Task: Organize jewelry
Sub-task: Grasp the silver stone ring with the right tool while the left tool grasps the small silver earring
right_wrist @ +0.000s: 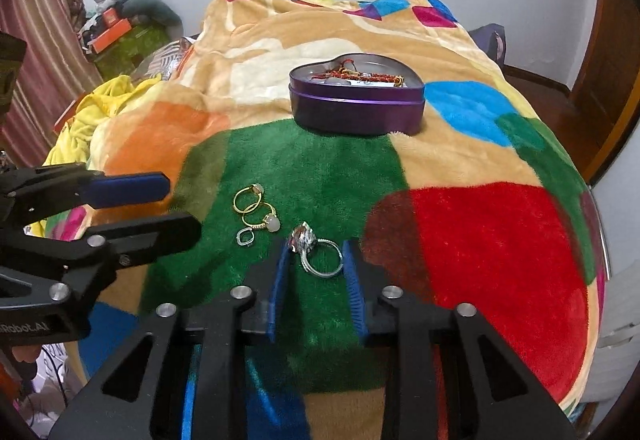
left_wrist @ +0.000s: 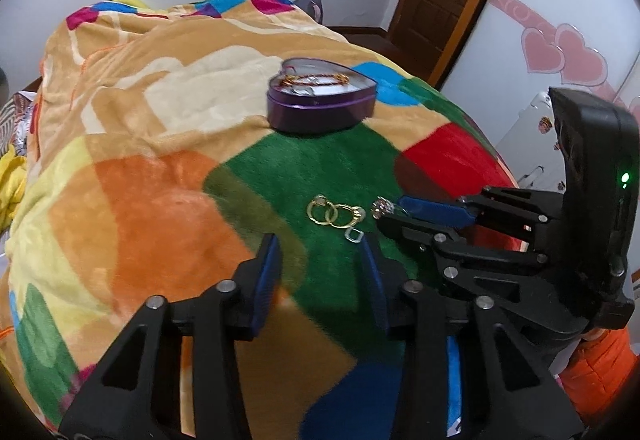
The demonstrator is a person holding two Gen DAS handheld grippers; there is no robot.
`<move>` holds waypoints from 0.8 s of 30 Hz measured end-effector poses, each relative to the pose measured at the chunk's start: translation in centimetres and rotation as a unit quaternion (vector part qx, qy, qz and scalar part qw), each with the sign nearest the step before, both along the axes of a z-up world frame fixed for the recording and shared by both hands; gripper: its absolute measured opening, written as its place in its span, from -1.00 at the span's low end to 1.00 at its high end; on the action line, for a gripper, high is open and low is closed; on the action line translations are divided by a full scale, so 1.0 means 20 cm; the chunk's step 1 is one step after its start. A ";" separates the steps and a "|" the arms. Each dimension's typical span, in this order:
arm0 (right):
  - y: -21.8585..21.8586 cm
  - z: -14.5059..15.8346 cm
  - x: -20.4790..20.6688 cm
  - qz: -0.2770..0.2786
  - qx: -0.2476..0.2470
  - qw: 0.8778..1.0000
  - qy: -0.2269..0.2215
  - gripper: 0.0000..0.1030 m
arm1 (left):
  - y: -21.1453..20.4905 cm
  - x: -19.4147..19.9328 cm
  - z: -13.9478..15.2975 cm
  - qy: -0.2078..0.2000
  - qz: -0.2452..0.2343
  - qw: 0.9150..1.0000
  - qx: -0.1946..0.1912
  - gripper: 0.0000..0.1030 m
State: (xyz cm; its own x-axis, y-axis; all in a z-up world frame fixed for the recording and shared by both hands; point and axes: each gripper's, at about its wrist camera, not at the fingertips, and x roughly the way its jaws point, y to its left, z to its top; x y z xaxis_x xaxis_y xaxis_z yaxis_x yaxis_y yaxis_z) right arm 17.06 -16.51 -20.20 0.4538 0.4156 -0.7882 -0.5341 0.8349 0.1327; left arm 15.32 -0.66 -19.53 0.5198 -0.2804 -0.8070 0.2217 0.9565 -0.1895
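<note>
On the fuzzy patchwork blanket (right_wrist: 480,240) I see a glossy purple heart-shaped tin (right_wrist: 356,100) at twelve o'clock, cords inside. My right gripper (right_wrist: 316,280) stands apart, its ribbed blue pads flanking a silver stone-set ring (right_wrist: 316,252). My left gripper (left_wrist: 320,276) gapes too; two gold rings (left_wrist: 330,214) lie at its twelve o'clock.
</note>
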 end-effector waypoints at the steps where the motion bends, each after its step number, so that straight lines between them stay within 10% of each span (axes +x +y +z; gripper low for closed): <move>1: 0.00 0.00 0.00 0.000 0.002 1.000 0.000 -0.65 | -0.01 0.00 -0.01 0.003 -0.003 1.000 -0.001 -0.31; 24: -0.10 0.09 0.01 -0.024 0.022 0.999 -0.027 -0.65 | -0.12 0.04 -0.08 -0.002 -0.010 1.000 0.016 -0.84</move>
State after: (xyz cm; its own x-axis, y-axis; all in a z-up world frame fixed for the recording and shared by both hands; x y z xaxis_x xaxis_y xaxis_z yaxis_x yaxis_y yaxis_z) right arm 17.24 -18.46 -18.42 0.5155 0.4253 -0.7439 -0.5009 0.8539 0.1411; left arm 16.20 -3.07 -21.03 0.5172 -0.2644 -0.8140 0.2417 0.9575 -0.1575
